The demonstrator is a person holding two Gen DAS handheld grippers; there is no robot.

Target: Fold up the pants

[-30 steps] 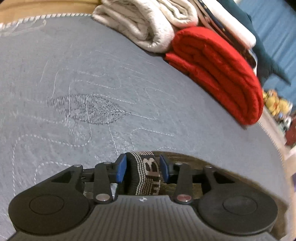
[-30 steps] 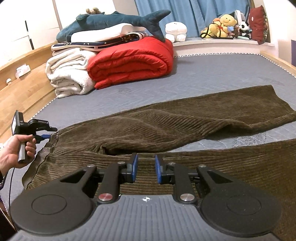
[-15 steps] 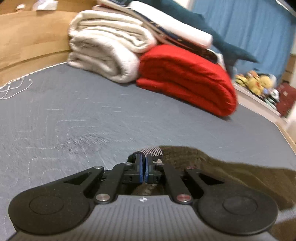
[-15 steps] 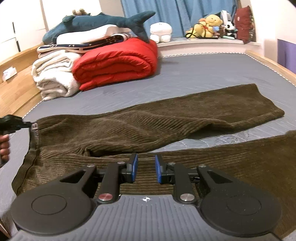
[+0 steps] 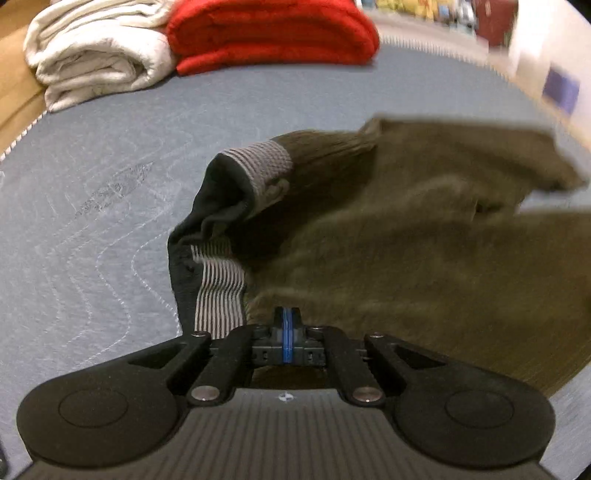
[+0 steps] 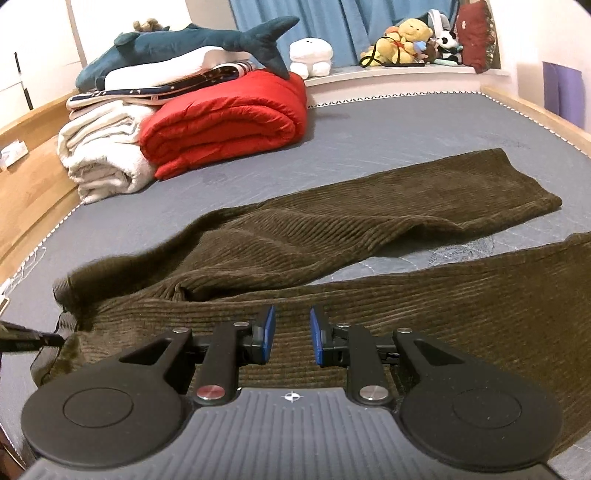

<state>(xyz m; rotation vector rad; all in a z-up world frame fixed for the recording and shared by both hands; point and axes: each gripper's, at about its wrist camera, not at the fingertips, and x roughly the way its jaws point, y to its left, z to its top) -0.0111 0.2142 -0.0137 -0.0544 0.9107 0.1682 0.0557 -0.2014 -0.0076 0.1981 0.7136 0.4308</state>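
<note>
Both grippers: left gripper (image 5: pixel 287 325) clamps the pants (image 5: pixel 406 258) waistband, right gripper (image 6: pixel 291 334) parted above them

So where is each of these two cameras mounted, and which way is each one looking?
Left wrist view: sits on the left gripper, looking down along its shut jaws at the pants by the striped waistband; only the gripper's own body shows.
Right wrist view: sits on the right gripper, jaws apart over the pants, facing across the bed towards the blue curtain; the left gripper's tip shows at the left edge.
Shared: pants, bed, red blanket, white blanket.
</note>
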